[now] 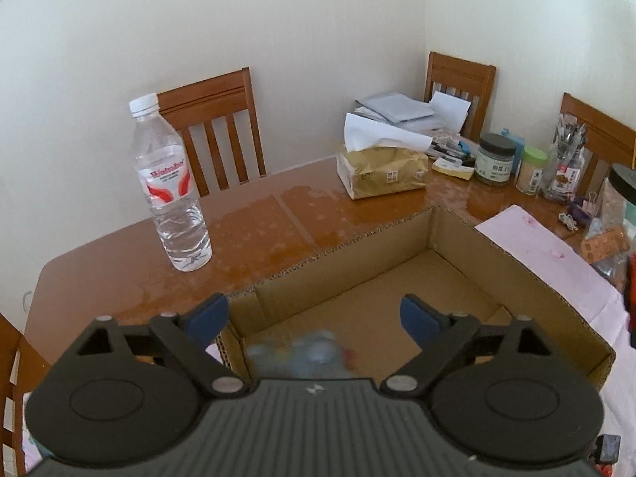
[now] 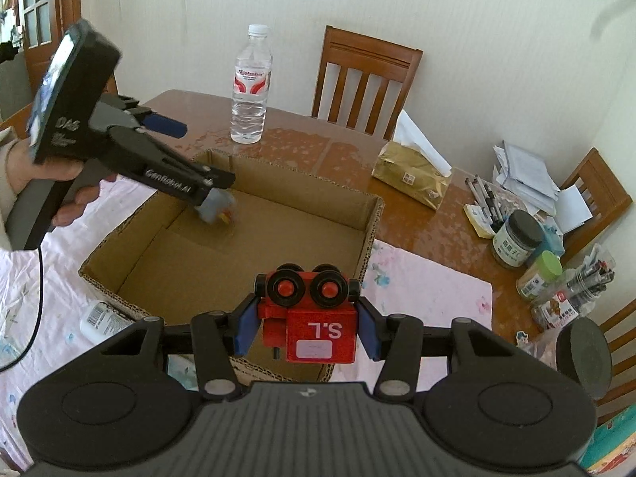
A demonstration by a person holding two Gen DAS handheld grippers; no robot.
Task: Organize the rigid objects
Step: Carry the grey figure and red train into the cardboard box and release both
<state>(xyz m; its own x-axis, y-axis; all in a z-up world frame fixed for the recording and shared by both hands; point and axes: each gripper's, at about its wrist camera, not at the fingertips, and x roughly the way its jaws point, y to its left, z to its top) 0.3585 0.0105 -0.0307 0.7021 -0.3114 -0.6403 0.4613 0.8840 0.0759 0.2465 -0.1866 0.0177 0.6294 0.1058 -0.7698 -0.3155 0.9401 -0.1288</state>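
An open cardboard box lies on the brown table. My left gripper hovers over the box's near corner, open, with its blue pads wide apart. Under it a blurred bluish object is inside the box, touching neither pad. The right wrist view shows this left gripper held by a hand at the box's left side. My right gripper is shut on a red toy robot with black wheels and an "S.L" label, above the box's near edge.
A water bottle stands behind the box. A tissue pack, jars, pens and papers crowd the right side. A pink cloth lies under the box; a small white bottle rests at its left. Wooden chairs ring the table.
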